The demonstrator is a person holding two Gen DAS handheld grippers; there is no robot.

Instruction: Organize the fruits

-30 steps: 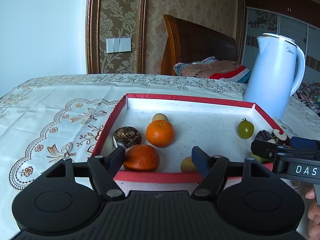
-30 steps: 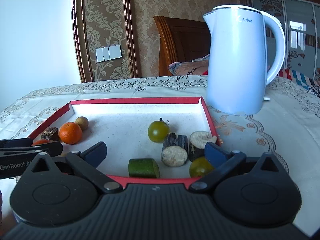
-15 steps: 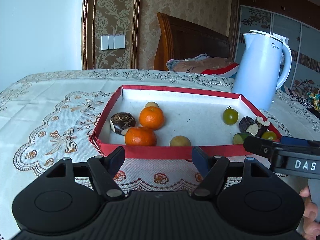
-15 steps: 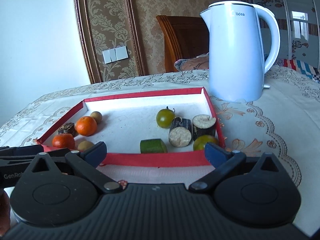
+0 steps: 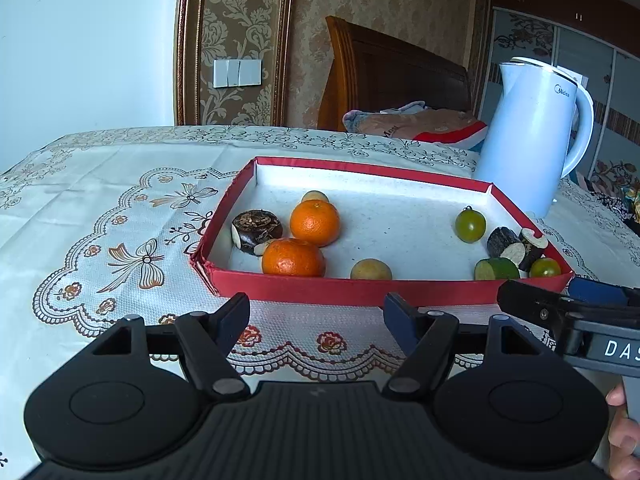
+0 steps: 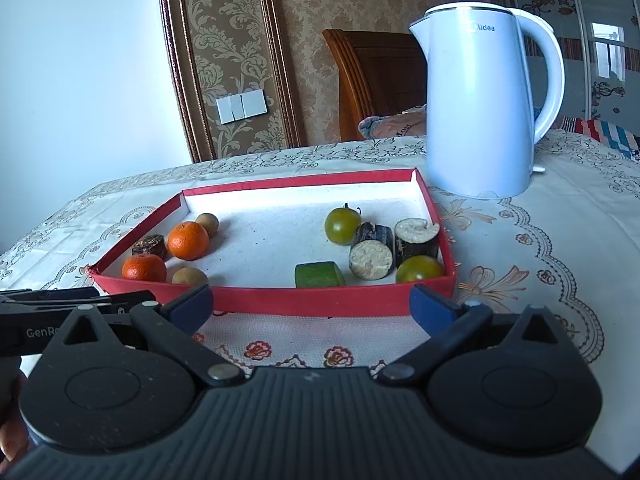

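A red-rimmed tray [image 5: 320,290] [image 6: 320,300] holds the fruit. At its left lie two oranges [image 5: 315,223] [image 6: 188,240], a dark brown fruit [image 5: 256,226] and two small tan fruits [image 5: 371,270]. At its right lie two green round fruits [image 5: 470,226] [image 6: 342,225], a green piece [image 6: 319,274] and two dark cut pieces [image 6: 372,254]. My left gripper [image 5: 318,316] is open and empty, in front of the tray's near rim. My right gripper [image 6: 312,304] is open and empty, also in front of the rim.
A white electric kettle [image 5: 532,136] [image 6: 484,96] stands behind the tray's right corner. An embroidered tablecloth [image 5: 100,208] covers the table. A wooden headboard [image 5: 384,72] and bedding lie beyond the table.
Both grippers have pulled back from over the tray to in front of its near rim, still open and empty. The fruit has not moved.
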